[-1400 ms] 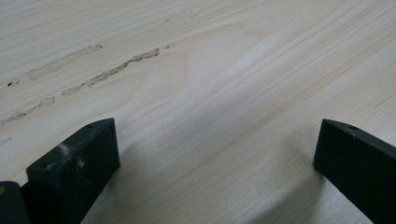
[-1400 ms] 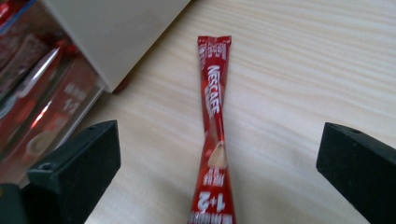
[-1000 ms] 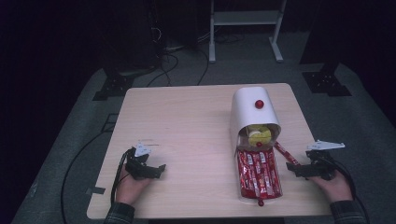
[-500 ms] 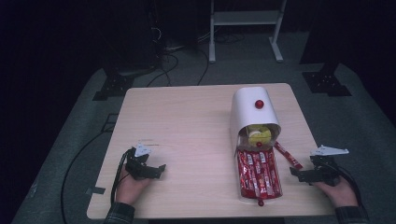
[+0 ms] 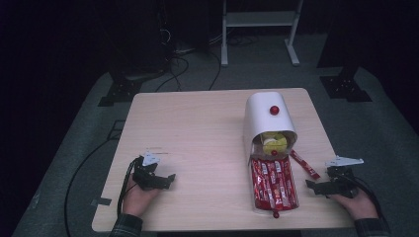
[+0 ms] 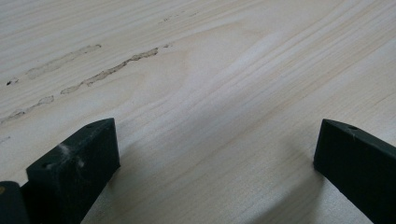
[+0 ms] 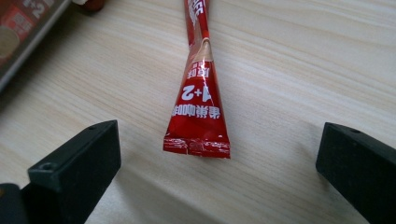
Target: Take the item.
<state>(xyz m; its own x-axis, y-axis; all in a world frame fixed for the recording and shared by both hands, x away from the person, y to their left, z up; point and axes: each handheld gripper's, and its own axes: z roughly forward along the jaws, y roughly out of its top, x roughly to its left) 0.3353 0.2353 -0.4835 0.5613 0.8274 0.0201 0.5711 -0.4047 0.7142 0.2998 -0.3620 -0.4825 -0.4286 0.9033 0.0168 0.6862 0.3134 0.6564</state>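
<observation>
Pale wood table (image 5: 197, 128) carries a white box (image 5: 267, 116) with its drawer of red sachets (image 5: 272, 183) pulled out toward me. Just right of it lies a loose red sachet (image 7: 200, 105), before my right gripper (image 5: 316, 187), jaws wide, holding nothing. My left gripper (image 5: 165, 180) rests wide open, well apart.

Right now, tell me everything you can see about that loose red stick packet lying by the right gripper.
The loose red packet is a slim glossy sachet with white print reading 1+2 and a crimped end seal. It lies flat on the wooden table, beside the box tray, between the open jaws of the right gripper, untouched.
</observation>
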